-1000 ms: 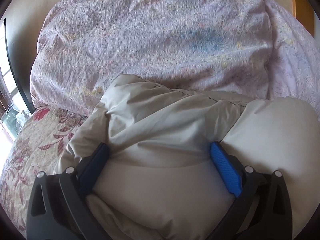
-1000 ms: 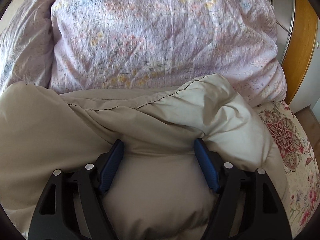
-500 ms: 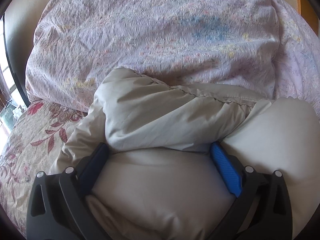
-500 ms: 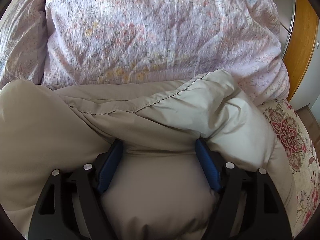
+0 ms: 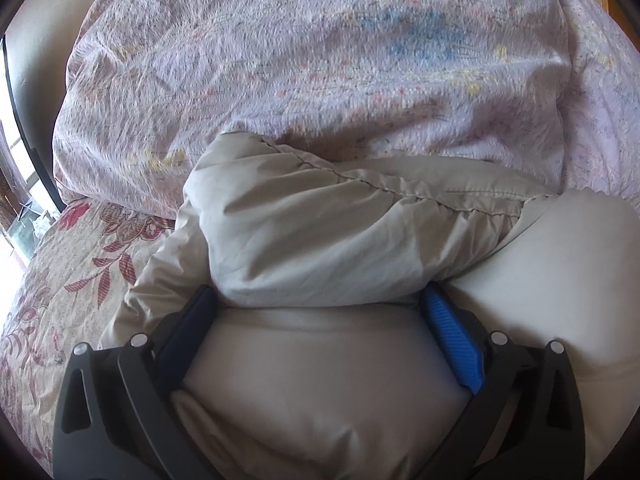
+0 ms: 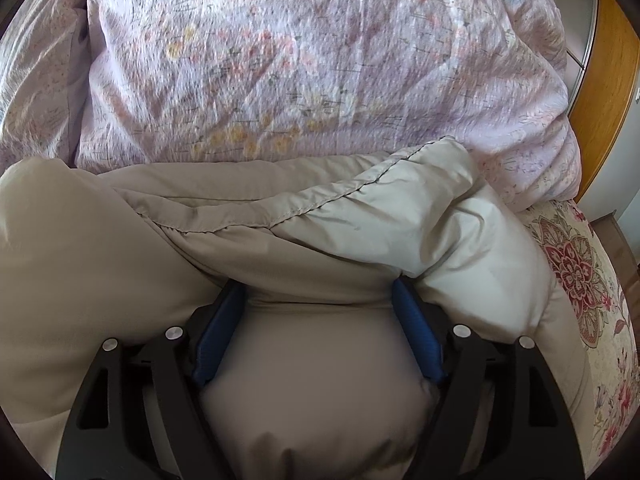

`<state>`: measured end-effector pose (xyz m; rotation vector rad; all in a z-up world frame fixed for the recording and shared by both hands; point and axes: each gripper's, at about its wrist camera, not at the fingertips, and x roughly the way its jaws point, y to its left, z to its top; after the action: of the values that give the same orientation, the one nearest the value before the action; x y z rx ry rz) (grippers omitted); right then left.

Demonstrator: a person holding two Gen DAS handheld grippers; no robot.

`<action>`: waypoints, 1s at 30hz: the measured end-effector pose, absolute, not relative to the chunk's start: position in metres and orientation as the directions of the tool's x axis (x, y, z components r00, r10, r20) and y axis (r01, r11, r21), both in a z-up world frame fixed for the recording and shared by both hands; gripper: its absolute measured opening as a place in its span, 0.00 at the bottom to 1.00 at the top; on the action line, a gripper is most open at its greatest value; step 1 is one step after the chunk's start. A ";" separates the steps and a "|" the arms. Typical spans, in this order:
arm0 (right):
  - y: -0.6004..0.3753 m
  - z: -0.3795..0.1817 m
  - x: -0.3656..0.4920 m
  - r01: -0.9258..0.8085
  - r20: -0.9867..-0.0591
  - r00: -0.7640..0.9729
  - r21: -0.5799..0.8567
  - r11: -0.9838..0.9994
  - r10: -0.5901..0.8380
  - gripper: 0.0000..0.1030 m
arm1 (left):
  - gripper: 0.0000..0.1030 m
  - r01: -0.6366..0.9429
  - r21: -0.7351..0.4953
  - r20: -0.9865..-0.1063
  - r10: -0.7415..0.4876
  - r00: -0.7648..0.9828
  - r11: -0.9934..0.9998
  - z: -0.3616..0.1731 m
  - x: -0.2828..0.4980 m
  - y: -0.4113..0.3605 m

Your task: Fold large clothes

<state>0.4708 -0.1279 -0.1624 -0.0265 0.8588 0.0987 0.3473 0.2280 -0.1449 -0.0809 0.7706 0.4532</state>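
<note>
Beige padded garment [image 5: 320, 236], puffy, with a stitched seam: lies on the floral-printed bedspread [image 5: 60, 280], bunched against the lilac crinkled duvet [image 5: 320, 60] across the upper frame.

Progress, as judged: a thick doubled roll is gathered between your two tools; the fold looks under way, not laid flat or squared, and smoothing remains.

Left gripper [image 5: 320, 308]: blue pads spread wide yet pressing a fat bundle of the garment from both sides. Right gripper [image 6: 320, 300]: likewise, clamped on a thick wad.

Left view only: the bedspread at lower left, a window edge [image 5: 16, 160] at far left. Right view only: an orange wooden door [image 6: 608, 80] at upper right, the bedspread at lower right.
</note>
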 end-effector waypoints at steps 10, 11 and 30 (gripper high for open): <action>-0.149 -0.156 0.466 -0.095 -0.690 0.706 0.132 0.987 0.160 0.75 | 0.98 -0.420 0.068 -0.665 0.355 0.657 0.905 -0.145 0.346 0.227; -0.156 -0.153 0.462 -0.091 -0.674 0.716 0.166 0.982 0.180 0.74 | 0.98 -0.422 0.071 -0.660 0.360 0.660 0.904 -0.143 0.343 0.225; -0.218 -0.159 0.454 0.062 -0.681 0.731 0.126 0.990 0.041 0.51 | 0.90 -0.607 0.000 -0.659 0.456 0.598 0.795 -0.122 0.285 0.294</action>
<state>0.4544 -0.2180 -0.1586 0.1437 0.7509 -0.0118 0.2854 0.2941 -0.1224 -0.2342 0.6939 0.6231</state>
